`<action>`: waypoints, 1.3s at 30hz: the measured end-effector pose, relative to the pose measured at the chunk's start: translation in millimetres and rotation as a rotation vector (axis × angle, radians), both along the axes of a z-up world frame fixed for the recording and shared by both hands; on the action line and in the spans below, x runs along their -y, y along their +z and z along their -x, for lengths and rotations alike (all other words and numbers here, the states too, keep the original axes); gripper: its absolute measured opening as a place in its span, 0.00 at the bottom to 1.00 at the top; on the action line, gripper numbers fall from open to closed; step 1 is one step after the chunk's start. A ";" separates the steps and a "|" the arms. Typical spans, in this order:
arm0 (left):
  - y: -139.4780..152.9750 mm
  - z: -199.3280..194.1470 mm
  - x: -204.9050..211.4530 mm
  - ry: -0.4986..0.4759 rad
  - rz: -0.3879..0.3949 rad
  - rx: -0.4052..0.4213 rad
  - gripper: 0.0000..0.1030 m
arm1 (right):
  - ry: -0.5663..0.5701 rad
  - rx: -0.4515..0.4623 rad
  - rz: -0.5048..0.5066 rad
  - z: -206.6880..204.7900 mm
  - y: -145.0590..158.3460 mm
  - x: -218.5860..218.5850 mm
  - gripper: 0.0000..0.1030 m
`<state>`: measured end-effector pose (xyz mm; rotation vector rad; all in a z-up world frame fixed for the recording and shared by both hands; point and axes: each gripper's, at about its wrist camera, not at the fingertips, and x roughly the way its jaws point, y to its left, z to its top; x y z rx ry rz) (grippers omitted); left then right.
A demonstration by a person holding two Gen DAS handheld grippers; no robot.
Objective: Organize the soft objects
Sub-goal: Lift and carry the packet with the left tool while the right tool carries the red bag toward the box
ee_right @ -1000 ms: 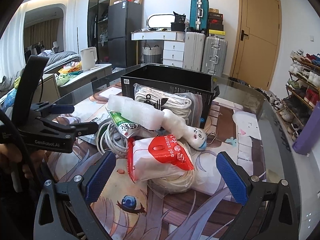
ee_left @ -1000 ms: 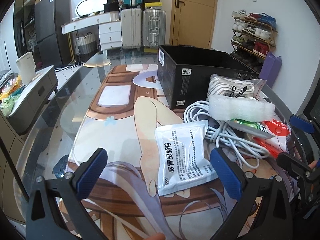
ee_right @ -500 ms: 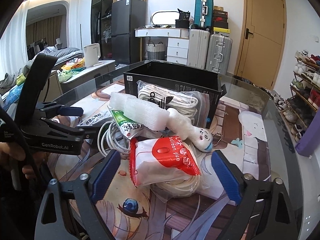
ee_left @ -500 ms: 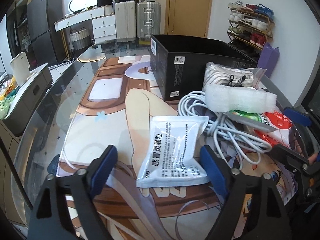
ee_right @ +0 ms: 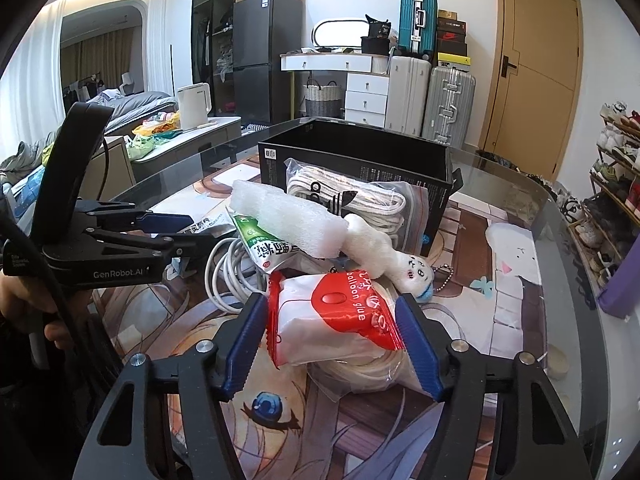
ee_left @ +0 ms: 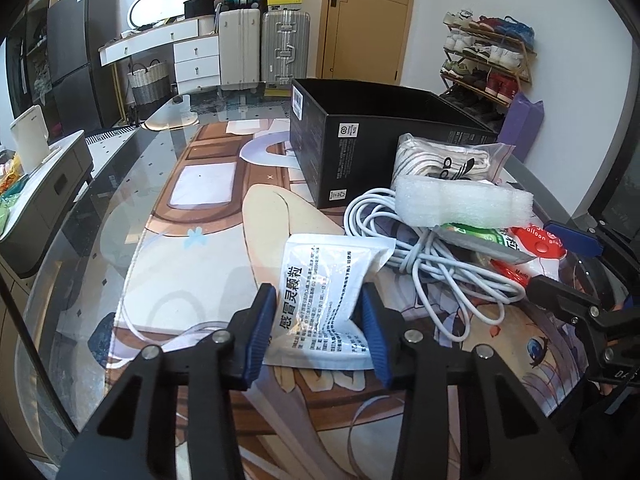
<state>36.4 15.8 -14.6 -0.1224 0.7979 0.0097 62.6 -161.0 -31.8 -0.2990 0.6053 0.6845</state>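
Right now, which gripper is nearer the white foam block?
Right. The right gripper flanks the balloon glue bag just below the white foam block; the left gripper pinches the white sachet, farther off.

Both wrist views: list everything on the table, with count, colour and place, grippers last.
box: 1, black, open, behind the pile
sachet: 1, white, near edge, between left fingers
cable: 1, white, coiled mid-pile
foam: 1, white, atop pile
green packet: 1, under foam
glue bag: 1, red-white, between right fingers
zip bag: 1, clear, against box
plush: 1, white, beside glue bag
left hand-held gripper: closing on sachet
right hand-held gripper: around glue bag
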 end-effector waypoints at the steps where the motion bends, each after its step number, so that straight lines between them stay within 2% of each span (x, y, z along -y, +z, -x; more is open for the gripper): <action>1: 0.4 0.0 -0.1 0.000 0.002 0.001 0.40 | 0.001 0.002 0.001 0.4 0.5 0.2 0.64; 14: 7.4 2.2 -1.2 0.008 0.006 0.026 0.40 | 0.019 -0.008 0.022 -0.6 -2.5 0.8 0.58; 19: 10.7 3.4 -3.9 0.017 0.010 0.040 0.40 | 0.022 0.008 0.027 0.8 -2.3 0.3 0.47; 21: 12.9 4.4 -4.6 0.019 0.012 0.049 0.40 | 0.021 0.019 0.022 2.3 -1.1 1.4 0.45; 31: 29.9 11.9 -5.5 0.020 0.024 0.108 0.40 | 0.003 0.055 -0.023 10.2 8.7 14.2 0.45; 39: 44.1 11.0 -7.6 0.028 0.031 0.148 0.40 | -0.020 0.101 -0.075 14.3 27.9 25.5 0.45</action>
